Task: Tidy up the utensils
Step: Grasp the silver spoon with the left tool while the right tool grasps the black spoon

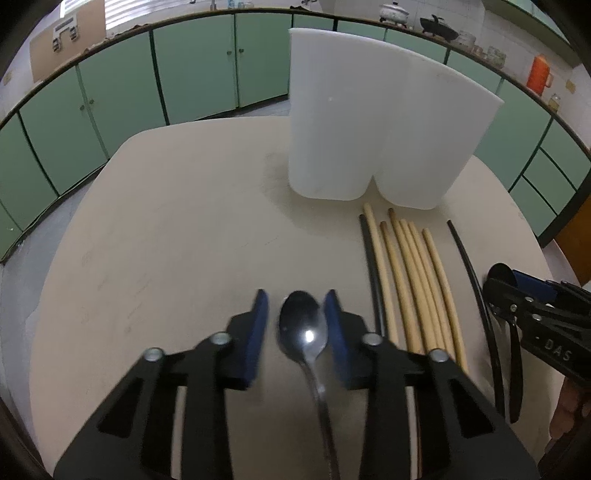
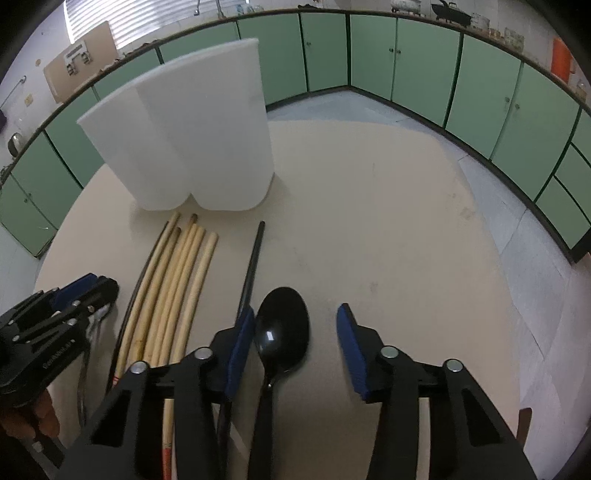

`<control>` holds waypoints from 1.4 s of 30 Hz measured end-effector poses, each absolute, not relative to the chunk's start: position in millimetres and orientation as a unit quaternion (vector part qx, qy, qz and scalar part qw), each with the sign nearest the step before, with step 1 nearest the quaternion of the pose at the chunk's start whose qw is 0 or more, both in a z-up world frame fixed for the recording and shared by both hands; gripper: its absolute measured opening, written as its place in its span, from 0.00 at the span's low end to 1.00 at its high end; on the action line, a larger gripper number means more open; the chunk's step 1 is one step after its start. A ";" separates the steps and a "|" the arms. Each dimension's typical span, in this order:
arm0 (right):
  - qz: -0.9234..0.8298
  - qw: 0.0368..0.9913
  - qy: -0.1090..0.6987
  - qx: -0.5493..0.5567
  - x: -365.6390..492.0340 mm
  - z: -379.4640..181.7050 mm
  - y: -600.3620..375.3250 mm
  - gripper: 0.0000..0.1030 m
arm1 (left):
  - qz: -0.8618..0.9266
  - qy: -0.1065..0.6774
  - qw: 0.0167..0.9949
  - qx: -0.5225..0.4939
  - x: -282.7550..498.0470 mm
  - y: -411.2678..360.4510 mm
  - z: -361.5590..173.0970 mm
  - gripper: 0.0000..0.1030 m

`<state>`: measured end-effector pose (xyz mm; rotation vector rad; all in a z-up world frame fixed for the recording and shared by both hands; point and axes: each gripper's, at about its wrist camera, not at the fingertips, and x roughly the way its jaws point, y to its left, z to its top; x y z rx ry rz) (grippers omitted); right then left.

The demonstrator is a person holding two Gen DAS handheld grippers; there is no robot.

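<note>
A white two-lobed utensil holder (image 1: pixel 373 122) stands on the beige round table (image 1: pixel 166 229); it also shows in the right wrist view (image 2: pixel 188 140). Several wooden and black chopsticks (image 1: pixel 413 280) lie in front of it, also in the right wrist view (image 2: pixel 173 280). My left gripper (image 1: pixel 297 314) is open around a metal spoon (image 1: pixel 304 332) that lies on the table between its jaws. My right gripper (image 2: pixel 295 325) is open over a black plastic spoon (image 2: pixel 282 332), which lies near the left pad. Each gripper shows in the other's view: the right (image 1: pixel 517 291), the left (image 2: pixel 85 291).
Green cabinets (image 1: pixel 110 96) ring the room beyond the table edge. Pots (image 1: pixel 395 13) and an orange jug (image 1: pixel 539 74) stand on the far counter. The table's right part (image 2: pixel 388 221) is bare in the right wrist view.
</note>
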<state>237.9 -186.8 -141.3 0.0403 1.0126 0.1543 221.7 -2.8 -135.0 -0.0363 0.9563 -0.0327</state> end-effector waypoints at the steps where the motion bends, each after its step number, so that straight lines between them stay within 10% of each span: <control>1: 0.074 0.872 0.484 0.020 238.2 -140.6 -187.2 0.35 | -0.017 0.459 0.888 -0.016 221.6 -5.5 -134.0 0.23; 5: 0.093 0.872 0.480 0.038 235.7 -136.5 -192.9 0.10 | -0.034 0.446 0.894 -0.022 215.6 -13.2 -123.4 0.04; 17: 0.109 0.896 0.429 0.028 208.2 -120.9 -206.7 0.01 | -0.060 0.416 0.907 -0.043 196.4 -9.9 -108.0 0.05; 22: 0.104 0.891 0.442 0.027 209.2 -126.6 -204.2 0.14 | -0.049 0.425 0.903 -0.041 194.3 12.1 -111.7 0.45; 25: 0.102 0.890 0.443 0.027 208.7 -126.4 -202.7 0.36 | -0.046 0.427 0.902 -0.034 193.0 17.0 -113.9 0.49; 42: 0.075 0.867 0.492 0.033 230.7 -142.6 -184.5 0.41 | -0.009 0.474 0.880 -0.036 202.4 17.8 -125.9 0.66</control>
